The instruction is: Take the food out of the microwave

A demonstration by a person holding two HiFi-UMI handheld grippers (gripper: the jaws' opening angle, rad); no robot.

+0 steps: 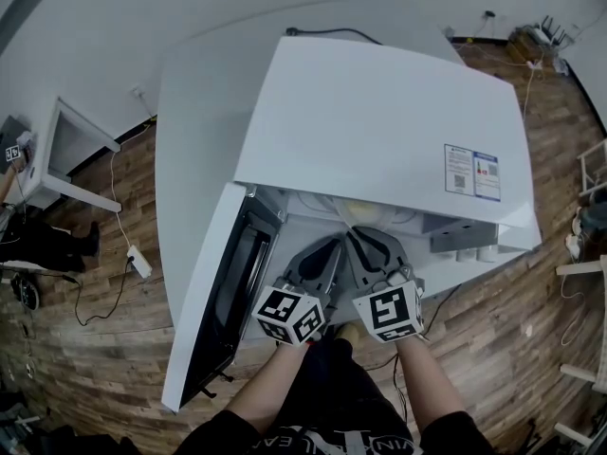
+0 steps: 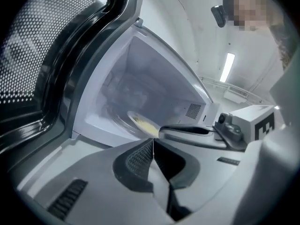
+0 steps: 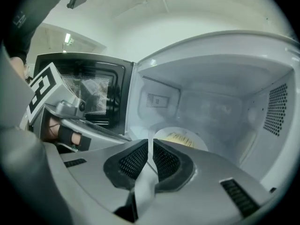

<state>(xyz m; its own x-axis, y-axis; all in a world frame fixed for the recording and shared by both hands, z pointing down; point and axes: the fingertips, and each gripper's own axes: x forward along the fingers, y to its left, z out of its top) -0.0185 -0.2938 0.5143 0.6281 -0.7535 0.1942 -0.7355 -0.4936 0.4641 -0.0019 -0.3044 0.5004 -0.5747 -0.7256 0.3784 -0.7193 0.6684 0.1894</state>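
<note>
Got my left gripper (image 2: 153,142) and right gripper (image 3: 150,142) both closed on nothing, side by side at the mouth of the white boxy microwave (image 1: 379,131), I guess lining up on the round plate of yellow food (image 3: 181,138) inside it, not grabbed yet.

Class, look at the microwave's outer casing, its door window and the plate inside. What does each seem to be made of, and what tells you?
Outer casing: likely painted sheet metal, smooth white, faint sheen. Door window: probably glass over dotted metal mesh, dark, reflective. Plate: pale, glossy, perhaps ceramic or glass; unclear.
</note>
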